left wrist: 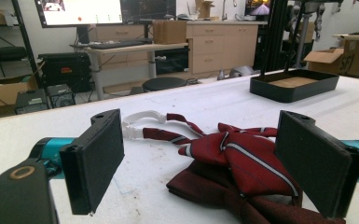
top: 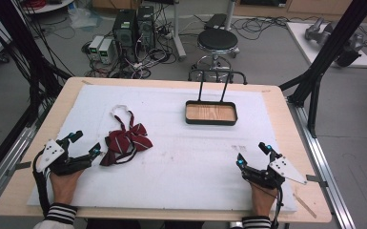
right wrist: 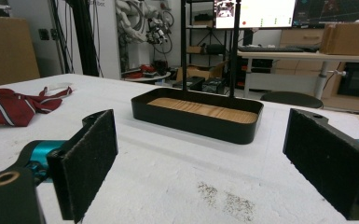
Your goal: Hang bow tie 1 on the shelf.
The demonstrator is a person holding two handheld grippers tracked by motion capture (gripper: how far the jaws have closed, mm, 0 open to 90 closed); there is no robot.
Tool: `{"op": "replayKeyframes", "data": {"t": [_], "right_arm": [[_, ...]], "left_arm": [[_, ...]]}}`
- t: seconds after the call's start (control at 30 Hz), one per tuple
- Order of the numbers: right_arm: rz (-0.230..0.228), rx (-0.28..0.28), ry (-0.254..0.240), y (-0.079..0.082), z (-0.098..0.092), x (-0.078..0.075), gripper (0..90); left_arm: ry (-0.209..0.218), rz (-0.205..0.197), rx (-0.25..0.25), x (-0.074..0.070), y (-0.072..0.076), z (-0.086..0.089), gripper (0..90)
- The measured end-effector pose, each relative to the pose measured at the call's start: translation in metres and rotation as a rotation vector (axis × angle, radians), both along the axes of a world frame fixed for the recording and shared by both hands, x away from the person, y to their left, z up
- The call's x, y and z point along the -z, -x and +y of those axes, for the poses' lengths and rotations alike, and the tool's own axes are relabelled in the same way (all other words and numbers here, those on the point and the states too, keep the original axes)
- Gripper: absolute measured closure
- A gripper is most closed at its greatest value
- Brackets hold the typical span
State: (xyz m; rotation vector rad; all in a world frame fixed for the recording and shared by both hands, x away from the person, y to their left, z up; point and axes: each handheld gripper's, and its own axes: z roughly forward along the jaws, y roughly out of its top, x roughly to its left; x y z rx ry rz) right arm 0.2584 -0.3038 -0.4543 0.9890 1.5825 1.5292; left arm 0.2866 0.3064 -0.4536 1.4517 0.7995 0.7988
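A dark red bow tie (top: 126,141) with thin pale stripes and a white neck strap (top: 119,110) lies on the white foam sheet (top: 181,162) that covers the wooden table (top: 286,124), in the left half of the table, roughly midway between its far and near edges. The left gripper (top: 86,144) rests just beside it, toward the table's left edge, with its 2 jaws spread wide and nothing between them. In the left gripper view the bow tie (left wrist: 242,163) sits directly ahead of the left gripper (left wrist: 214,163), its near folds reaching in between the open jaws but touching neither pad.

The right gripper (top: 252,155) sits near the table's right near corner, well apart from the bow tie, its jaws also parted and empty. A black tray (top: 211,122) with a wooden floor and a tall wire handle stands toward the far edge, right of centre.

Both of the person's hands come in from the near edge, each wrapped around the back of its gripper, with striped cuffs at the wrists; the left hand (top: 66,183) and right hand (top: 262,198) lie low on the foam, the grippers pointing away from the person.

The right gripper view looks across the right gripper (right wrist: 200,163) straight at the tray (right wrist: 196,122), with the bow tie (right wrist: 14,106) far off to its left and a patch of dark specks (right wrist: 226,198) on the foam. The left gripper view shows the strap (left wrist: 140,122) trailing behind the bow tie and the tray (left wrist: 294,91) farther back toward the right.
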Motion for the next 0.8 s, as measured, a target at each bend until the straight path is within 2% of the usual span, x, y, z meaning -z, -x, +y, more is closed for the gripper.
{"op": "replayKeyframes", "data": {"t": [0.43,0.8], "right_arm": [[-0.002,0.0,-0.004,0.0002,-0.0004,0.0002,9.1],[-0.001,-0.002,-0.006,-0.0004,-0.0006,0.0,9.1]], "left_arm": [[0.006,0.002,-0.013,0.0001,-0.0002,0.0,16.4],[-0.007,-0.002,-0.008,-0.0002,0.0002,-0.001,16.2]]}}
